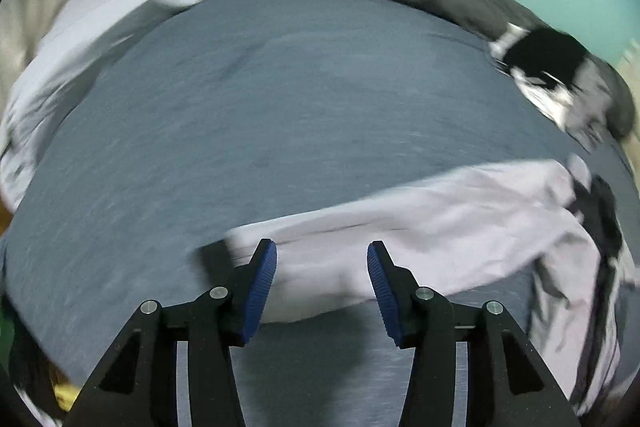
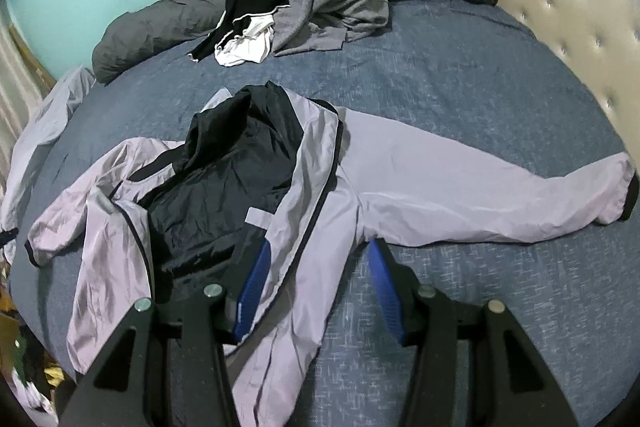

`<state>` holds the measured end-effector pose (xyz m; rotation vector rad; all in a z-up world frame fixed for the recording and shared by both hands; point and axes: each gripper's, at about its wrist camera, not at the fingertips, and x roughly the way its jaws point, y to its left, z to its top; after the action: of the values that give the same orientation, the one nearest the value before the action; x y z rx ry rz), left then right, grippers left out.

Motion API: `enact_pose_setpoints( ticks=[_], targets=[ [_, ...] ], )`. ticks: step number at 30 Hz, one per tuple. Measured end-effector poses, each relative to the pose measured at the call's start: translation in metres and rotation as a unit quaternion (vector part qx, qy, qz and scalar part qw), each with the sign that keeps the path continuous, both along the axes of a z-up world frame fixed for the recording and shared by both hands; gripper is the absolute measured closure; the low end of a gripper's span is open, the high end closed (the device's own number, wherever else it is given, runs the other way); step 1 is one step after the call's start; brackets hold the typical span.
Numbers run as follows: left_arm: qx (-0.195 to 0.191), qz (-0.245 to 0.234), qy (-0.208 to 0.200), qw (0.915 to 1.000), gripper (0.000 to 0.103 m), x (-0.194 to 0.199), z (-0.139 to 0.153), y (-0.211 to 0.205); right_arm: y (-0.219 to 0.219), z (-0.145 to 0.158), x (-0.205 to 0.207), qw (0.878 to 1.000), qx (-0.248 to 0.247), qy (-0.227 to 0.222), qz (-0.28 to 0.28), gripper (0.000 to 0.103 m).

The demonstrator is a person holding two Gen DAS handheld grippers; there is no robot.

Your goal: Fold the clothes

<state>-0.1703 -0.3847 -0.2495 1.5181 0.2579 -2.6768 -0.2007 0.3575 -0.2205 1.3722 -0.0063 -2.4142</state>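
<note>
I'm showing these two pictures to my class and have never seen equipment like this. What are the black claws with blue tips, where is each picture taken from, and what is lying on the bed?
A person holds a hand gripper in each hand, each carrying a wide-angle camera that looks along its two fingers. One picture comes from the left gripper, the other from the right gripper. Both are open and hold nothing. On the blue bed lies a lilac jacket, spread open to show its black lining, with a pile of clothes beyond.
</note>
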Motion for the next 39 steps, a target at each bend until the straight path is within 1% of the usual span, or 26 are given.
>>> enact_pose_setpoints(
  ticks=[1,3,4,5,10,13,16,18,22,25,31,34,35,36,38,39],
  targets=[
    [0.009,-0.017,0.0,0.9998,0.051,-0.009,-0.001,0.019,-0.002,-0.002,-0.005,1.0,-0.001,-0.003,0.0,0.051],
    [0.028,-0.051,0.0,0.9983,0.046,-0.027,-0.002,0.056,-0.007,-0.007,-0.014,1.0,-0.004,-0.008,0.001,0.051],
    [0.037,-0.068,0.0,0.997,0.044,-0.036,-0.003,0.074,-0.009,-0.009,-0.019,1.0,-0.006,-0.011,0.001,0.048],
    [0.046,-0.084,0.0,0.9954,0.043,-0.045,-0.004,0.093,-0.011,-0.012,-0.024,1.0,-0.007,-0.013,0.001,0.045],
    [0.086,-0.157,-0.007,0.9838,0.043,-0.086,-0.012,0.184,-0.027,-0.024,-0.053,0.999,0.0,-0.027,0.018,0.043],
    [0.101,-0.188,-0.012,0.9768,0.043,-0.107,-0.017,0.232,-0.032,-0.038,-0.074,0.999,-0.002,-0.038,0.022,0.043],
    [0.113,-0.206,-0.021,0.9718,0.043,-0.12,-0.024,0.264,-0.034,-0.051,-0.093,0.999,-0.015,-0.049,0.019,0.043],
    [0.101,-0.214,-0.02,0.9713,0.043,-0.124,-0.029,0.284,-0.034,-0.057,-0.104,0.998,-0.027,-0.051,0.014,0.043],
    [0.111,-0.22,-0.02,0.9691,0.043,-0.129,-0.04,0.305,-0.035,-0.068,-0.123,0.997,-0.052,-0.057,0.006,0.043],
    [0.124,-0.216,-0.022,0.9682,0.043,-0.132,-0.05,0.314,-0.034,-0.079,-0.143,0.995,-0.076,-0.071,-0.007,0.043],
    [0.129,-0.213,-0.024,0.9682,0.043,-0.133,-0.062,0.317,-0.042,-0.108,-0.169,0.99,-0.094,-0.098,-0.031,0.043],
    [0.131,-0.21,-0.023,0.9685,0.043,-0.133,-0.064,0.314,-0.048,-0.116,-0.17,0.99,-0.096,-0.103,-0.03,0.044],
    [0.131,-0.21,-0.023,0.9686,0.043,-0.133,-0.065,0.312,-0.05,-0.119,-0.171,0.989,-0.096,-0.105,-0.029,0.053],
    [0.131,-0.209,-0.023,0.9689,0.043,-0.132,-0.066,0.311,-0.052,-0.122,-0.171,0.989,-0.097,-0.107,-0.029,0.059],
    [0.131,-0.207,-0.022,0.9694,0.043,-0.131,-0.066,0.309,-0.057,-0.124,-0.166,0.991,-0.085,-0.099,-0.014,0.08],
    [0.131,-0.206,-0.021,0.9696,0.043,-0.131,-0.066,0.309,-0.059,-0.122,-0.163,0.993,-0.078,-0.092,-0.008,0.085]
  ],
)
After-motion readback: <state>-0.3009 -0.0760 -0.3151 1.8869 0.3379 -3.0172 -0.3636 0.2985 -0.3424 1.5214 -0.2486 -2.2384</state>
